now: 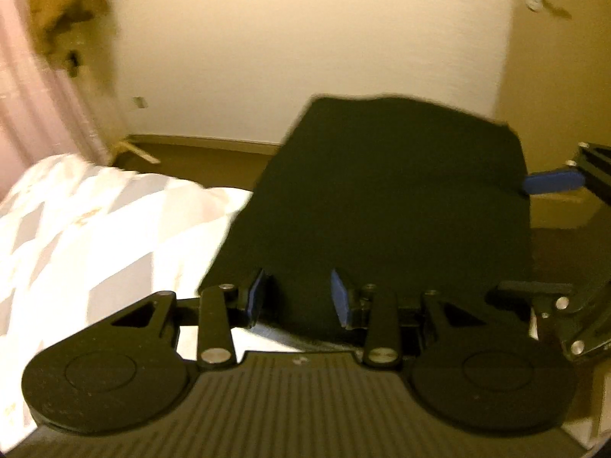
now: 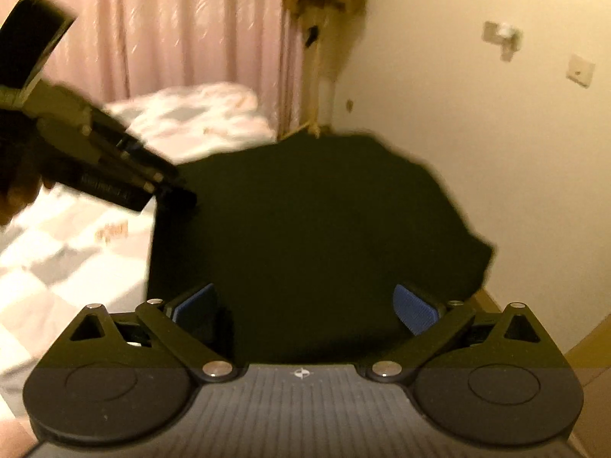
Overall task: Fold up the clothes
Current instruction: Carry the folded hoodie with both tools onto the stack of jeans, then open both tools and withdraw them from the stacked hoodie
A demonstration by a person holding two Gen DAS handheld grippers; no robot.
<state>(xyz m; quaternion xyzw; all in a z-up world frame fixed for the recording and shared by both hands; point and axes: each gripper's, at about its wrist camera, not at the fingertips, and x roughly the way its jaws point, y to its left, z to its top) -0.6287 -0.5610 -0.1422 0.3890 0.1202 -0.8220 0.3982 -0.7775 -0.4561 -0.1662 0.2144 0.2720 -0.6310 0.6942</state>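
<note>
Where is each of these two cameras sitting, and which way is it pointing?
Left wrist: sits on the left gripper, looking forward over the black garment toward a cream wall; its blue pads show, and the right gripper enters at far right.
Right wrist: sits on the right gripper, facing the garment, a pink curtain and the checked bedding; the left gripper and a hand appear upper left.
Shared: garment, bedding, curtain, wall.

The dark garment [image 1: 393, 206] is seen close from behind each gripper's jaws, facing the cream wall [image 2: 477, 152], with the bed [image 1: 95, 229] shared leftward.
</note>
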